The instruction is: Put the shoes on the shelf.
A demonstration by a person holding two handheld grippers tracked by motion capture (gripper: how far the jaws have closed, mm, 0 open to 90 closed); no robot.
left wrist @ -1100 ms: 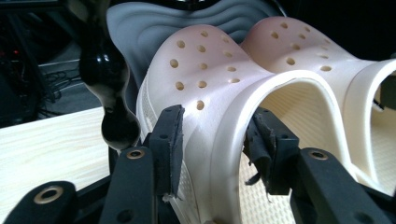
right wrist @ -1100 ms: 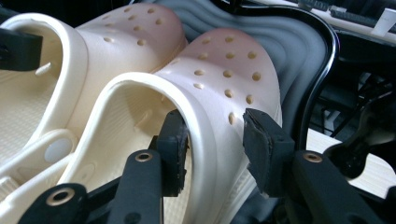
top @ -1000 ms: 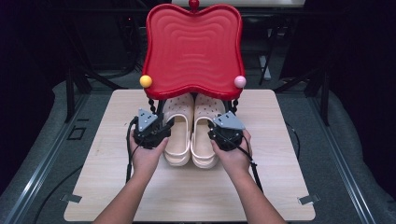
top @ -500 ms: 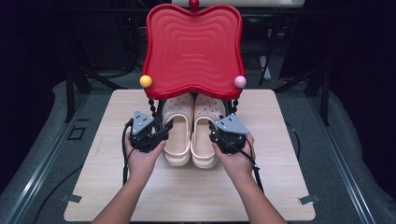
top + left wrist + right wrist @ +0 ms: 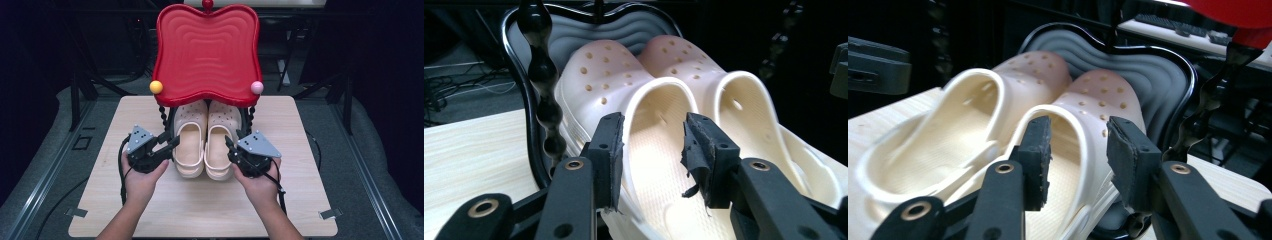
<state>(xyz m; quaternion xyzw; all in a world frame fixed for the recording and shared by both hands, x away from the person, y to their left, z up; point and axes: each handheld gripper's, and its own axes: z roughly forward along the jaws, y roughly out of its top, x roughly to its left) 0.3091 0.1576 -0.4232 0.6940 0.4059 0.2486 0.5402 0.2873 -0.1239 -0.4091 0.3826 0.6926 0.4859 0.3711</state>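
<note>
Wooden worktop (image 5: 300, 210), carrying a rack with a red upper tray (image 5: 207, 50) and a dark lower tray (image 5: 1153, 70). On the lower tray, side by side, toes inward: left clog (image 5: 190, 142) and right clog (image 5: 220, 142), cream, touching. Left gripper (image 5: 167, 146) just beside the left clog's outer wall, fingers (image 5: 609, 150) straddling it, just been closing, not pressing. Right gripper (image 5: 231, 148) likewise on the right clog's outer wall, fingers (image 5: 1125, 160) apart, closing.

Two cream clogs (image 5: 205, 142) with holed toes sit side by side, upright, toes tucked under the red tray (image 5: 207, 52), heels toward the person.
</note>
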